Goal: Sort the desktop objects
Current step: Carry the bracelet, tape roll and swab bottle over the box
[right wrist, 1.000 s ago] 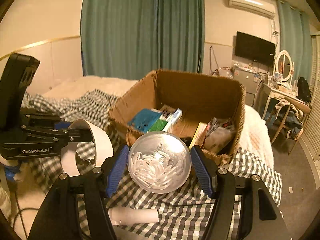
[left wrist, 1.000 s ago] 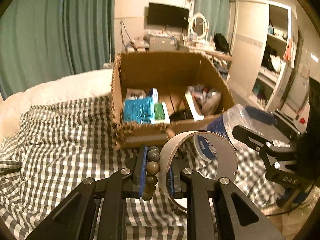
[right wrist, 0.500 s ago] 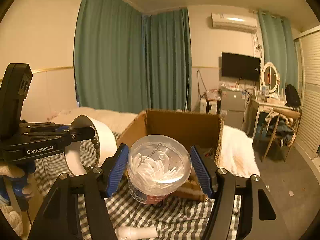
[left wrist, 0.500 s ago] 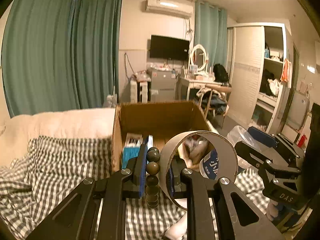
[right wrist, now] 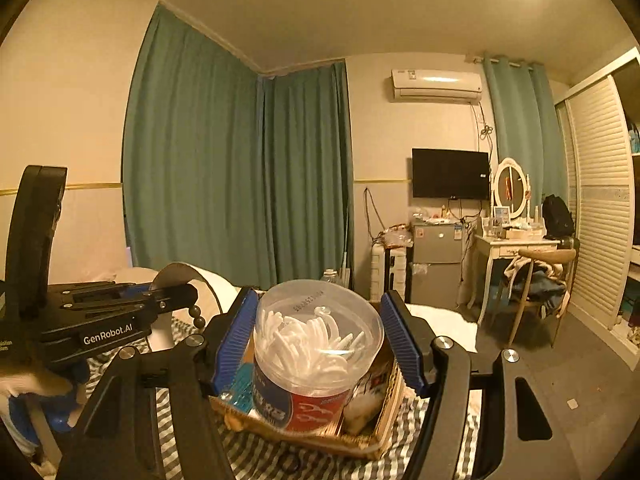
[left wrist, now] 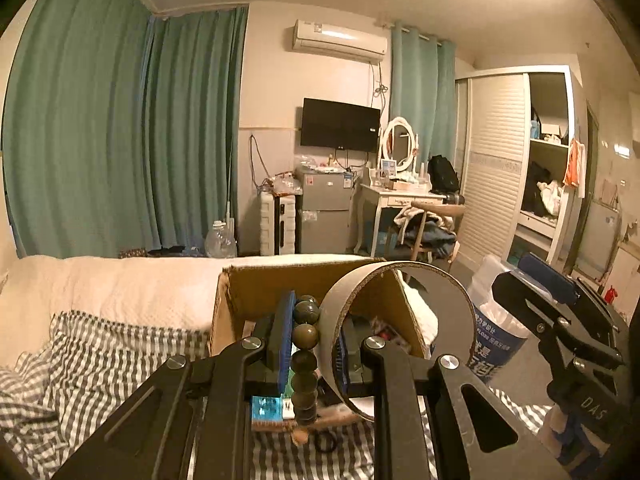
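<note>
Over the bed (left wrist: 100, 344) with the gray checked sheet, both tongs are hanging in the air in front of the cardboard box (left wrist: 256, 292). The left tongs (left wrist: 310, 344) are pinching two things at once: the wall of a tape roll (left wrist: 400, 276) and a string of dark beads (left wrist: 305, 360), so they're clamped nearly closed on that pair. The roll is standing upright on its edge, sticking out past the right finger, and the beads are dangling down between the blue pads (left wrist: 285, 336).

The right tongs (right wrist: 318, 340) are gripping a clear plastic tub (right wrist: 316, 344) full of little white picks, one blue pad pressing on each side of it. The tub is sitting upright, with a red and blue label around its lower half, and it's hovering just in front of the box's near edge, so the box is mostly hidden behind it.

Inside the box I can make out a teal packet (left wrist: 264, 408) and some other bits, too blurry to name. From the right camera the left tongs are showing off to the left side, with the tape roll (right wrist: 180, 276) and a few beads (right wrist: 196, 314) peeking out.
</note>
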Available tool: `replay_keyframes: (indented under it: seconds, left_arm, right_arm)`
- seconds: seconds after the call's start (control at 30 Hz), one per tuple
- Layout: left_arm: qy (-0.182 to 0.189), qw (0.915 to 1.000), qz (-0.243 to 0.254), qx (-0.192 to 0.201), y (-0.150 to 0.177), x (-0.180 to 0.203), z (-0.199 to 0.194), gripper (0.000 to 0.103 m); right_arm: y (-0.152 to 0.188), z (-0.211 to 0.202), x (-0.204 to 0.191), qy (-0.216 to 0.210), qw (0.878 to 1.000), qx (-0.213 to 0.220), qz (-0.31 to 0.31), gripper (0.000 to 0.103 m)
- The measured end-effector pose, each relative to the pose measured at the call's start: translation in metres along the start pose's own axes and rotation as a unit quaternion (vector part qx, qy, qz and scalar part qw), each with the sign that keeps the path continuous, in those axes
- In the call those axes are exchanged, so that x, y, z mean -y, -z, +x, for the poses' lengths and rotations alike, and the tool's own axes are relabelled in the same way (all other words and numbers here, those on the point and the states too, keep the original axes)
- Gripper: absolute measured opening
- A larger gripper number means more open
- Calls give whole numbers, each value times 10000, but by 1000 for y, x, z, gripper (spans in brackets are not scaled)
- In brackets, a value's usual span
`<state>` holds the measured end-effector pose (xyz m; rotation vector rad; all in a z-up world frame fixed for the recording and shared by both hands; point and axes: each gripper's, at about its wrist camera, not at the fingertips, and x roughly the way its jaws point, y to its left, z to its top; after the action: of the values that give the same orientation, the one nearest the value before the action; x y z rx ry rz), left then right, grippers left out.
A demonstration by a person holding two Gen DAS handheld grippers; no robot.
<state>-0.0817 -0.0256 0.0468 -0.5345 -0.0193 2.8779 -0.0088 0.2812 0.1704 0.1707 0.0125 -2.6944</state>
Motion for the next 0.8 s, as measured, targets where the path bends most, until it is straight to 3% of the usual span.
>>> replay_keyframes:
  seconds: [0.27, 0.53, 0.8]
  left_arm:
    - [-188, 9997, 116, -109, -6, -8, 52, 18]
    - [-333, 9973, 52, -658, 5, -25, 128, 18]
    - [-356, 9914, 52, -1259, 38, -30, 192, 18]
  right_arm:
    - [-10, 48, 1, 94, 9998, -112, -155, 63]
    - [-5, 115, 7, 172, 9988, -403, -216, 63]
    - [26, 180, 25, 157, 9934, -1134, -117, 63]
